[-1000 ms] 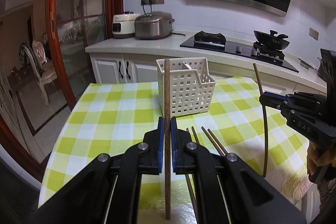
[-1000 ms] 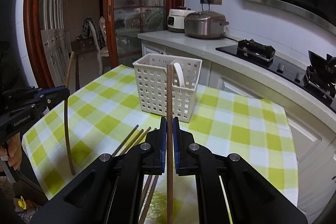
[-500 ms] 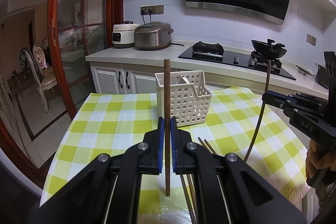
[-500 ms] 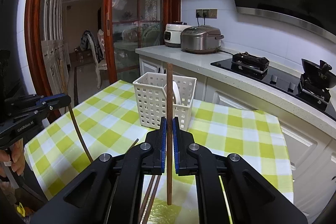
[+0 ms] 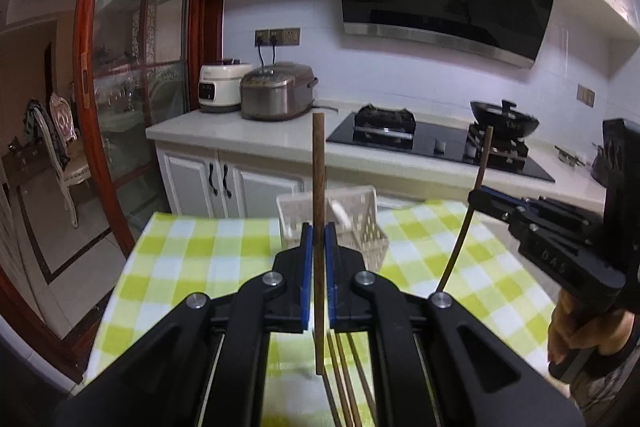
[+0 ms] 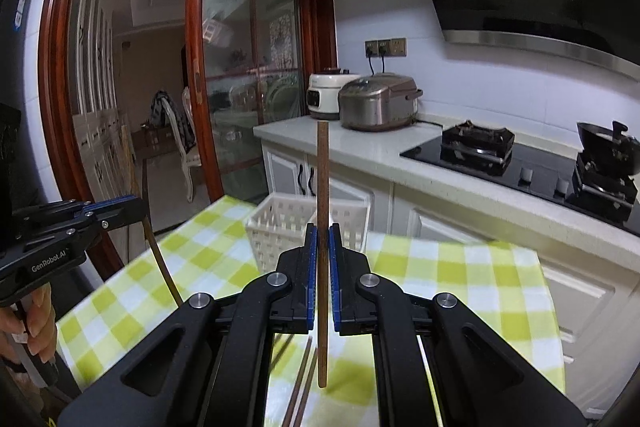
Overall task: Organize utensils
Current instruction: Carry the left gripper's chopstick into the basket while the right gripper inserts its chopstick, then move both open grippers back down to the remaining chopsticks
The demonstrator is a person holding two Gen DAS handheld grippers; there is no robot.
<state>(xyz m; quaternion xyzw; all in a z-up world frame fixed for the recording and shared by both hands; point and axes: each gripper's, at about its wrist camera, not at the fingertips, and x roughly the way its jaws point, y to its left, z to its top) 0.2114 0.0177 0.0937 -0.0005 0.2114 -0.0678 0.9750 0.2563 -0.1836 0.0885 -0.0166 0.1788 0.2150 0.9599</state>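
I have the left gripper (image 5: 316,239) pinched on one brown wooden chopstick (image 5: 319,211), and the right gripper (image 6: 323,241) pinched on a second chopstick (image 6: 322,211); both sticks stand nearly upright, their lower tips hanging clear above the green-and-white checked tablecloth (image 5: 192,251). What matters for the coming move is the white lattice basket (image 5: 368,227): it sits ahead of and below both tools, its open mouth facing up, so each stick's long axis already runs close to the way it must drop in. Neither hand looks clearly nearer, though the blur makes that hard to judge. The basket is rigid perforated plastic with a divider, and something pale, perhaps a spoon, stands inside. Several more thin, straight chopsticks on the table (image 5: 344,379) lie just below my left jaws, pointing toward the basket.
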